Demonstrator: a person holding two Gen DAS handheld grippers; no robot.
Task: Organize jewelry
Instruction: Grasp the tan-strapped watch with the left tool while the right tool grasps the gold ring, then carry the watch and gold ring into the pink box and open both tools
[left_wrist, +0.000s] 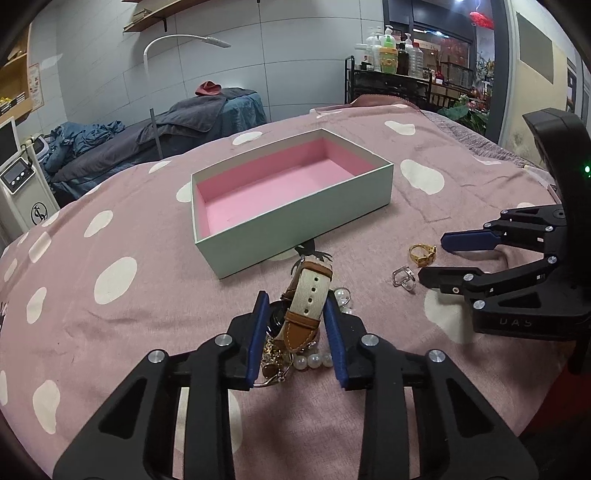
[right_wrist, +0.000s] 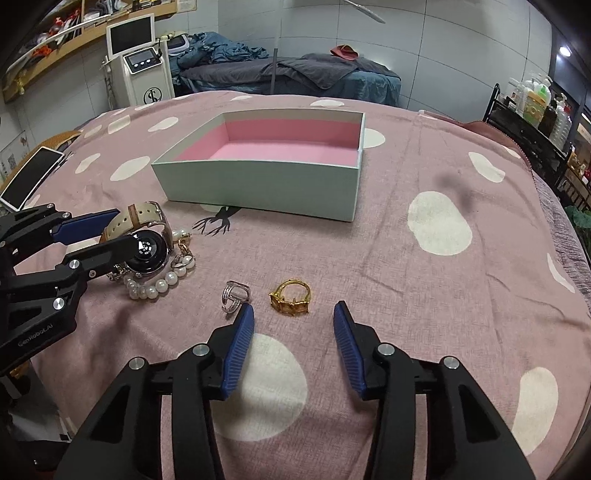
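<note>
A pale green box with pink lining (left_wrist: 295, 218) (right_wrist: 258, 181) stands open and empty on the pink spotted cloth. My left gripper (left_wrist: 293, 304) (right_wrist: 114, 232) is open, its jaws on either side of a watch with a cream and brown strap (left_wrist: 306, 299) (right_wrist: 147, 243). The watch lies on a pearl bracelet (left_wrist: 314, 360) (right_wrist: 155, 286) and a gold chain (left_wrist: 273, 354). My right gripper (right_wrist: 293, 314) (left_wrist: 432, 258) is open and empty, just short of a gold ring (right_wrist: 291, 297) (left_wrist: 423, 254). A silver ring (right_wrist: 234, 293) (left_wrist: 404, 278) lies left of it.
A phone (right_wrist: 29, 175) lies at the cloth's left edge. A massage bed with grey towels (right_wrist: 295, 70) (left_wrist: 166, 125) and a white machine (right_wrist: 140, 62) stand behind. A black shelf with bottles (left_wrist: 391, 74) (right_wrist: 532, 110) is at the right.
</note>
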